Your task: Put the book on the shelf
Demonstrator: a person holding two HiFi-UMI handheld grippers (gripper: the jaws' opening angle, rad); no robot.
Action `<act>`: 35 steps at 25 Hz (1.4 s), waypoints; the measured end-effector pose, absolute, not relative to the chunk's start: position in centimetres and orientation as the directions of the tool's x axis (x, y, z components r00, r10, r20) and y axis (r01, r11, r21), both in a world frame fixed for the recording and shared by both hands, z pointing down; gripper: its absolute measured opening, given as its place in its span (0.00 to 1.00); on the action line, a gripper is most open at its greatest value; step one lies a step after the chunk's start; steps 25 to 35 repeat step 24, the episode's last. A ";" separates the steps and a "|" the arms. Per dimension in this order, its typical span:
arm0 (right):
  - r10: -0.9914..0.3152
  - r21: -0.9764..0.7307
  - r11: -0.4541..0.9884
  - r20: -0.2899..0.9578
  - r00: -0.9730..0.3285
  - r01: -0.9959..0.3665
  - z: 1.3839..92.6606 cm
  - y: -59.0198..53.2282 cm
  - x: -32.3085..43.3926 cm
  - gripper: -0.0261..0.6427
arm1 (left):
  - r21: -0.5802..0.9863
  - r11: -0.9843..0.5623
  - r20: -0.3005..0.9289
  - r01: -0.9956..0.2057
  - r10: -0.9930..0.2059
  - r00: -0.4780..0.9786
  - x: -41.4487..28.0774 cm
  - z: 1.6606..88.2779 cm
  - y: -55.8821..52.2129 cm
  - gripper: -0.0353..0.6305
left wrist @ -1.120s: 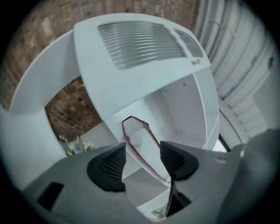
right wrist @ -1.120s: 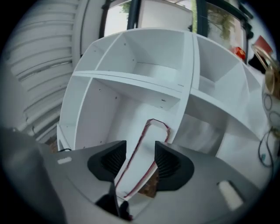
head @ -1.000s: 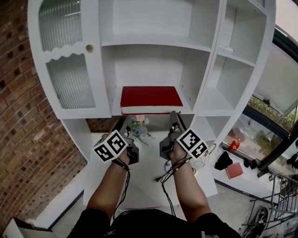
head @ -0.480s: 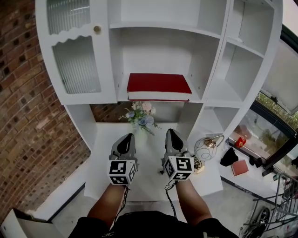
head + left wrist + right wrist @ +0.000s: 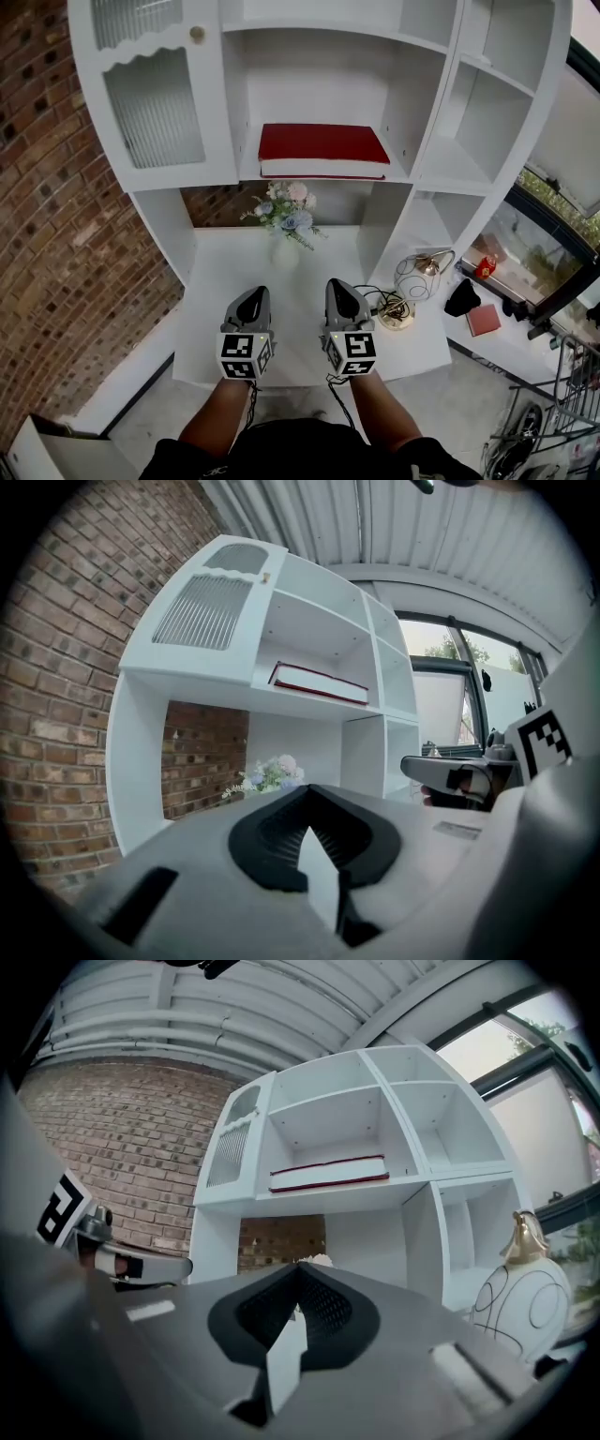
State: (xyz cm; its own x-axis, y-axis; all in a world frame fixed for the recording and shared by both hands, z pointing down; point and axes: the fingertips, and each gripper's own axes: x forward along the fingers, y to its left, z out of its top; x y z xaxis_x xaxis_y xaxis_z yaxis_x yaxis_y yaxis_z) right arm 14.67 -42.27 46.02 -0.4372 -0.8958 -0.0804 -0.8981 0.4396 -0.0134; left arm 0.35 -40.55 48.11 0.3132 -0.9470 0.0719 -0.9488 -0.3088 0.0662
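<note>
A red book [image 5: 322, 148] lies flat on a middle shelf of the white cabinet [image 5: 173, 206]; it also shows as the book [image 5: 317, 682] and the book [image 5: 328, 1174] in the gripper views. Both grippers hover low over the white desk surface, well in front of and below the book. My left gripper [image 5: 251, 302] is shut with nothing in it, jaws pressed together. My right gripper [image 5: 340, 297] is likewise shut and empty, side by side with the left.
A vase of pale flowers [image 5: 286, 218] stands at the back of the desk under the book shelf. A round wire lamp with a gold base [image 5: 411, 291] sits at the right, cables beside it. A brick wall [image 5: 56, 234] runs along the left. Windows are on the right.
Both grippers have pulled back from the shelf, down and toward me, and their jaws have shut. The book stays lying on the shelf.
</note>
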 end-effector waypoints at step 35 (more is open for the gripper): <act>-0.917 -0.043 0.398 -0.060 -0.395 -0.917 46.2 -40.2 17.3 0.06 | 0.127 -0.323 0.095 -0.938 -0.937 0.336 2.2 48.1 -38.4 0.06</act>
